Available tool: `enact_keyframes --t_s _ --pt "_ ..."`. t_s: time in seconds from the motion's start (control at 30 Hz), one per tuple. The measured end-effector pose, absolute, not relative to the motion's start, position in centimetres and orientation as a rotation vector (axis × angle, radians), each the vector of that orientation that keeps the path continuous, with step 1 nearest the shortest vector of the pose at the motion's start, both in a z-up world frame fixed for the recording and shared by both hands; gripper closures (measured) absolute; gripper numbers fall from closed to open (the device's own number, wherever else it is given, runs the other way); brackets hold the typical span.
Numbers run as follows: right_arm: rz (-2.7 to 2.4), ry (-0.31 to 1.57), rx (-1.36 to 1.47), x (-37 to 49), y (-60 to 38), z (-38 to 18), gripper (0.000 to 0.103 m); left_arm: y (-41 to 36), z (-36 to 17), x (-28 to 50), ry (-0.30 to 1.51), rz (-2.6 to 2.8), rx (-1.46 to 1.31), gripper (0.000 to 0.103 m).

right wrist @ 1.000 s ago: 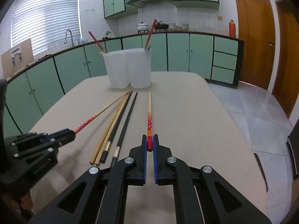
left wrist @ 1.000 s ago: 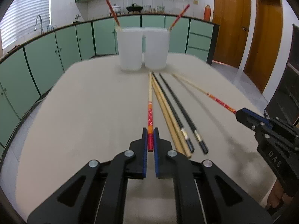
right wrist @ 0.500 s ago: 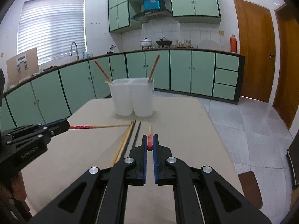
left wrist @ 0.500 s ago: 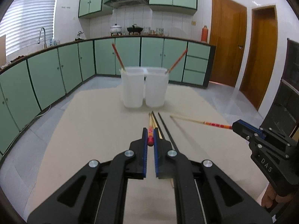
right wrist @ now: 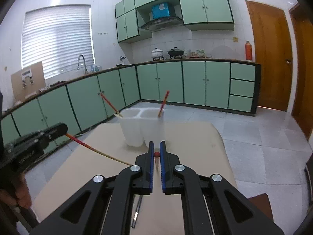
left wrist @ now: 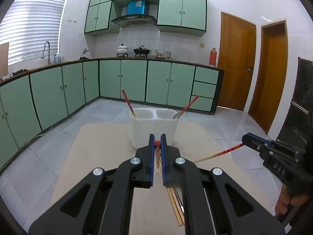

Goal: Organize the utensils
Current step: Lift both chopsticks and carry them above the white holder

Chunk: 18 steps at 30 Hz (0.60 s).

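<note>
My left gripper (left wrist: 157, 137) is shut on a red-topped chopstick (left wrist: 157, 152), held above the table with its tip hanging down. My right gripper (right wrist: 156, 148) is shut on a matching red-topped chopstick (right wrist: 156, 157), also lifted. Each gripper shows in the other's view: the right one (left wrist: 246, 137) with its chopstick (left wrist: 221, 153), the left one (right wrist: 60, 128) with its chopstick (right wrist: 93, 149). Two white cups (left wrist: 154, 127) stand side by side at the far end of the table, each with one red chopstick leaning in it (left wrist: 128, 103) (left wrist: 187, 105).
Wooden chopsticks (left wrist: 176, 207) and a black chopstick (right wrist: 138, 209) lie on the beige table (left wrist: 101, 156) under the grippers. Green kitchen cabinets run behind. A dark chair corner (right wrist: 258, 199) stands at the table's right side.
Both grippers have risen and tilted up, lifting their chopsticks off the table. The cups now sit lower in both views.
</note>
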State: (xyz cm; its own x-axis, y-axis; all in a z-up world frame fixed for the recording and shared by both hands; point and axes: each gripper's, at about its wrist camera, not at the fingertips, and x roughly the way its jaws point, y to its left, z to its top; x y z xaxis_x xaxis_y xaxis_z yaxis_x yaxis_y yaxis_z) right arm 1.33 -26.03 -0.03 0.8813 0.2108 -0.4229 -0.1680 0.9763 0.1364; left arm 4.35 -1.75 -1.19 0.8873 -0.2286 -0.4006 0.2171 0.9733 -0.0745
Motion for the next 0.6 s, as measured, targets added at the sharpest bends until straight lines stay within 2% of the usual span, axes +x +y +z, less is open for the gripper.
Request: enact_keyframes --t_s 0.6 --pt "0.306 0.338 0.104 5.4 -26.4 9.1 0.097 -0.4 5.6 5.2 0.308 -0.232 -0.024 0.098"
